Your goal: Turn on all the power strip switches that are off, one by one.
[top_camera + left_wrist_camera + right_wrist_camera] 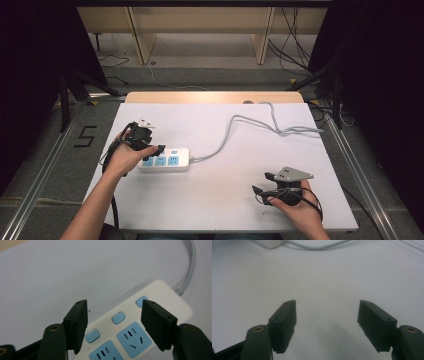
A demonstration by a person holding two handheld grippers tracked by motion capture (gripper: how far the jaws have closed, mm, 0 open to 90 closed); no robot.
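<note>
A white power strip (165,160) with blue sockets and blue switch buttons lies left of the table's middle. Its grey cable (235,122) curls off toward the far right edge. My left gripper (152,150) hovers over the strip's left end, held in the person's left hand. In the left gripper view, that gripper (115,322) stands open above the strip (165,292), nothing pressed between the pads, with a blue button (118,318) in the gap and small red lights beside the buttons. My right gripper (262,183) rests at the near right. It is open (327,325) over bare white surface.
The white table top (225,200) has a wooden strip (215,96) along its far edge. Black tripod legs and loose cables stand on the floor on both sides. A "5" mark (85,136) is taped on the floor at left. The cable (317,246) crosses ahead of my right gripper.
</note>
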